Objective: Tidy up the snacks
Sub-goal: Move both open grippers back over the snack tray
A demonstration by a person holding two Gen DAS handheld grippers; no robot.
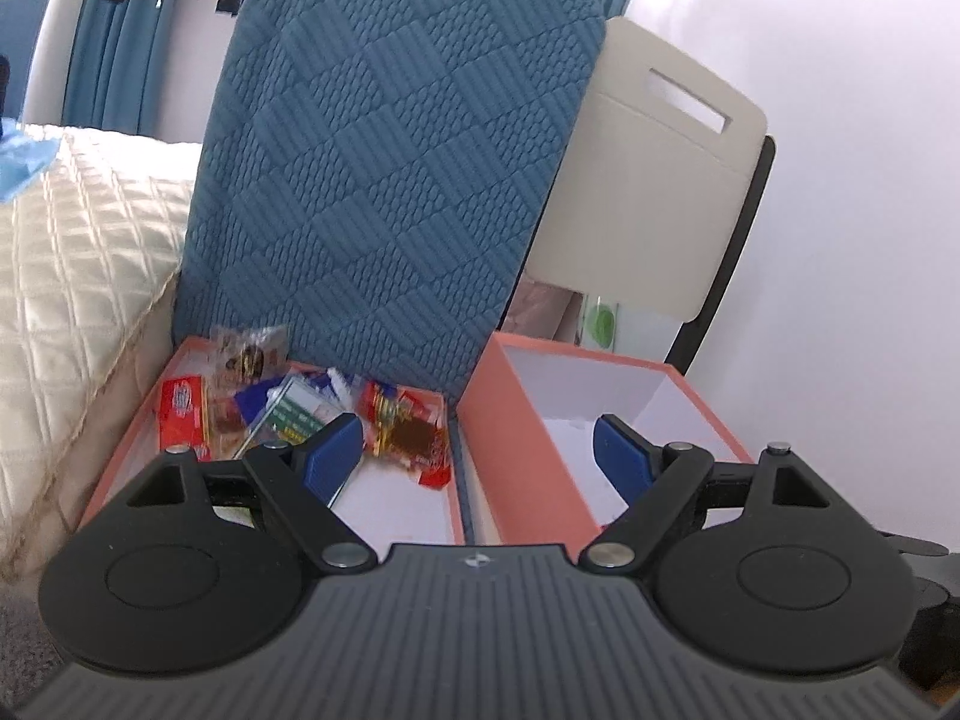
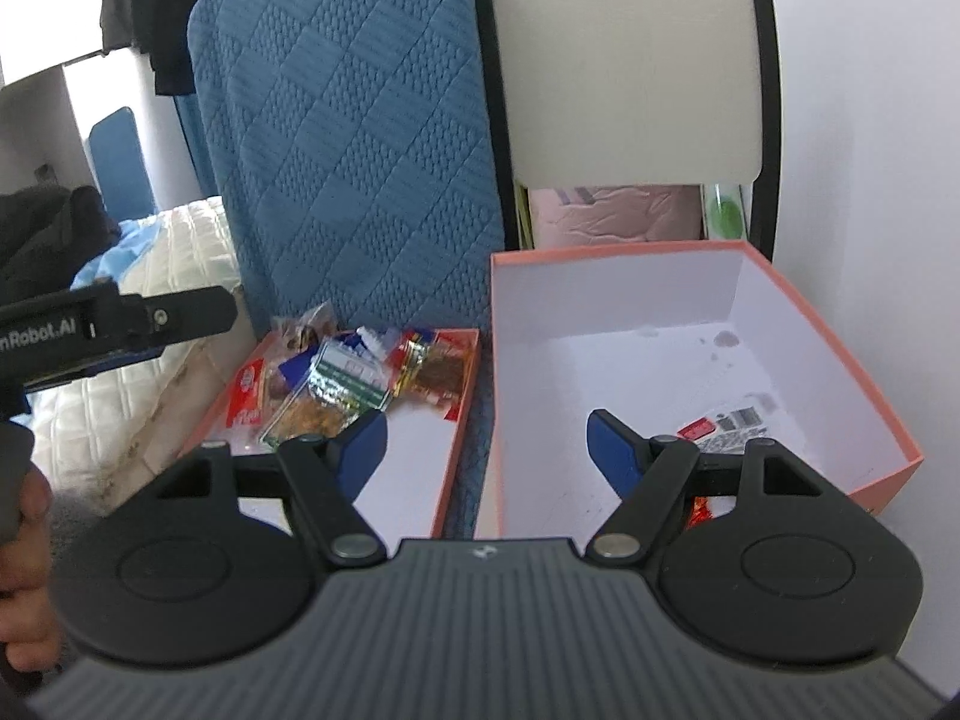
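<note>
We see two boxes, salmon-orange outside and white inside: a shallow tray (image 2: 462, 372) and a deeper box (image 2: 840, 360) with grey stains on its floor. The snack packets (image 2: 354, 384) in the tray mix red, green, navy, brown and clear wrapping. Behind them our view fills with a teal chair cover (image 1: 390, 150) in a quilted checker of textured squares, beside a cream chair back (image 1: 660, 180) framed in black. The bedspread (image 1: 72, 240) is cream with diamond stitching. Both grippers are black with blue fingers (image 1: 333, 450).

I found a blue quilted seat (image 2: 465, 483) carrying two salmon boxes side by side: a shallow lid (image 2: 456, 420) left, holding snack packets (image 2: 336, 384), and a deeper box (image 2: 840, 360) right.
</note>
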